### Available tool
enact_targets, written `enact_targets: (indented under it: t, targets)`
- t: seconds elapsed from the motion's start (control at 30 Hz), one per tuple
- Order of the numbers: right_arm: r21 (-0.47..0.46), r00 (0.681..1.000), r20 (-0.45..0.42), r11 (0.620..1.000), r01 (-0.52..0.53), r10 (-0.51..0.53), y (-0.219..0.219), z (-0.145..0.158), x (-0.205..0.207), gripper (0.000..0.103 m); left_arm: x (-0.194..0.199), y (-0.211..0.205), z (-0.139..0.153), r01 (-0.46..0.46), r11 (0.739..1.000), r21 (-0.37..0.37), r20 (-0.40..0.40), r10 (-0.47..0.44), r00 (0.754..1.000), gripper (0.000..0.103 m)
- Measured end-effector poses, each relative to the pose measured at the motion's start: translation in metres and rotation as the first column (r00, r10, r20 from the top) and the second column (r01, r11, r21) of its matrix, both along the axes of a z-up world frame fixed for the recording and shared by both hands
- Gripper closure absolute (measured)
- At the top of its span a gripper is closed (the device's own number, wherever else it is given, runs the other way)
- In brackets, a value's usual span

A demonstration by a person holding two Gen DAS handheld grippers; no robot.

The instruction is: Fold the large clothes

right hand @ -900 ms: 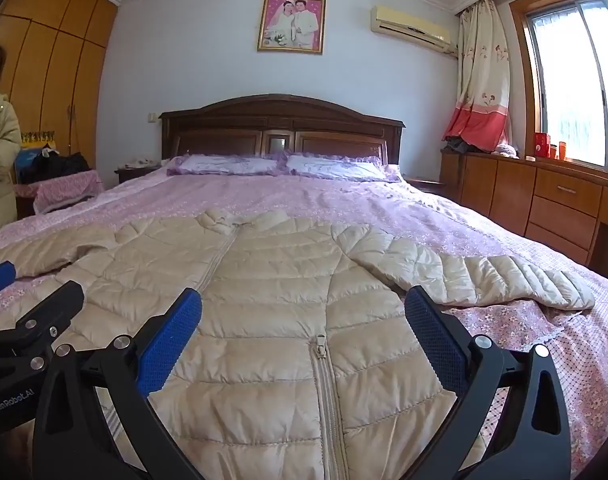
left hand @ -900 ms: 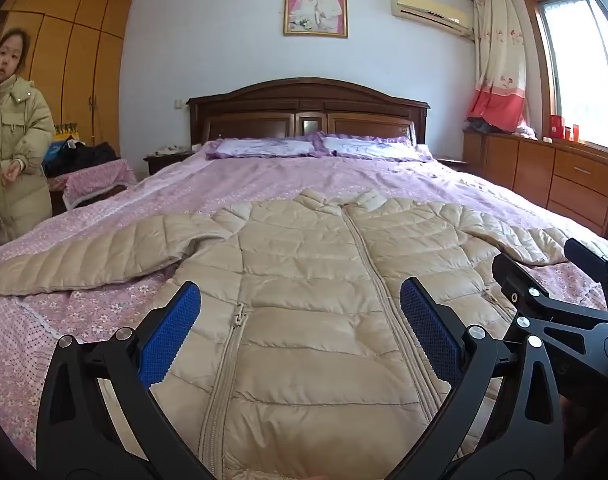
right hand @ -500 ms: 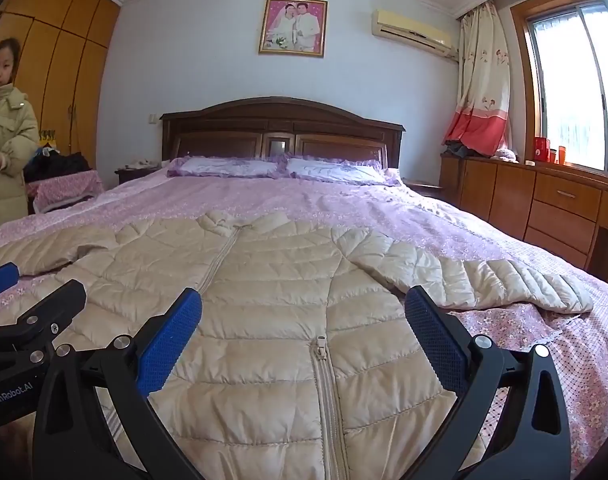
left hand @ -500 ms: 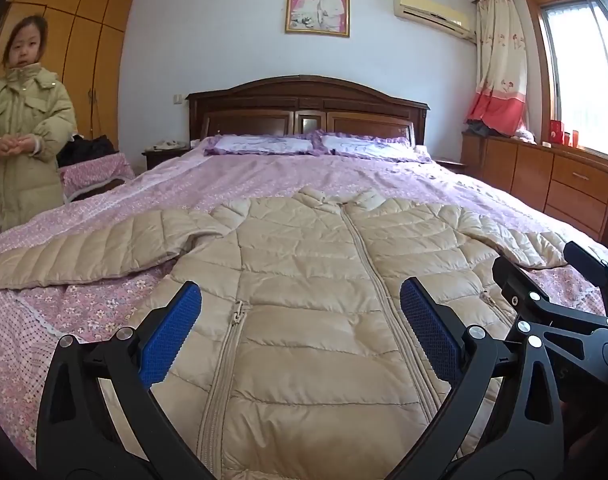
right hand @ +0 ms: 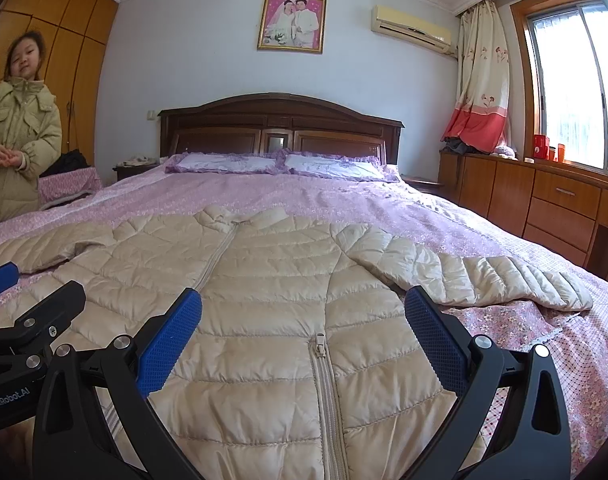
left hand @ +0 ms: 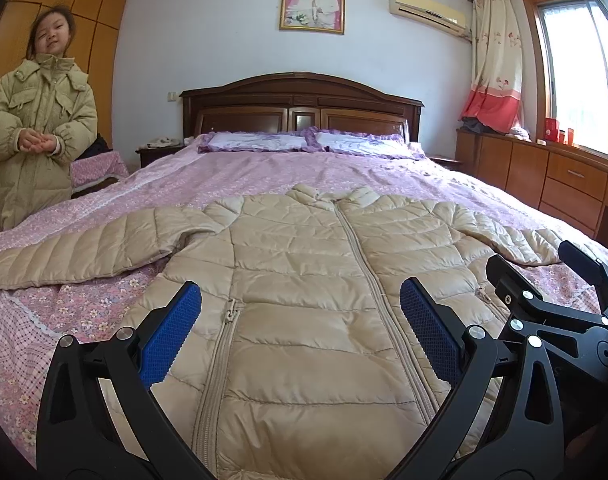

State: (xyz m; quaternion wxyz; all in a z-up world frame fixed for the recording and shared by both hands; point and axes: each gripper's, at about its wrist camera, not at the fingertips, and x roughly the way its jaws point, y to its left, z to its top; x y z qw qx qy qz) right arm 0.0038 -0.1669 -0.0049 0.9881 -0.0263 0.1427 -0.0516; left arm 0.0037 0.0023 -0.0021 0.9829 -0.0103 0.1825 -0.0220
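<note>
Both views have tilted up slightly since earlier; child (left hand: 35,128) now stands nearer the bed (left hand: 263,172). Left tongs (left hand: 299,332) and right tongs (right hand: 304,336) gape, holding nothing, over the jacket (left hand: 304,300) lying flat, zipped. Risks: slippery puffy fabric slides from the pinch; sleeves (right hand: 464,272) drag unevenly.

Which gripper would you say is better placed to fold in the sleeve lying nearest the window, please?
Probably the right gripper: that sleeve lies just beyond its right finger, while the left gripper hangs open over the jacket on the far side.
</note>
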Motion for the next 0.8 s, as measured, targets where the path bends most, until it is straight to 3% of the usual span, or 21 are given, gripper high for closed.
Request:
enact_targets:
  t: [0.8]
  targets:
    - [0.016, 1.0, -0.018, 1.0, 0.024, -0.024, -0.0012, 0.0001, 0.003, 0.005, 0.0071, -0.0048, -0.004, 0.04, 0.999, 0.001, -0.036, -0.04, 0.999, 0.004]
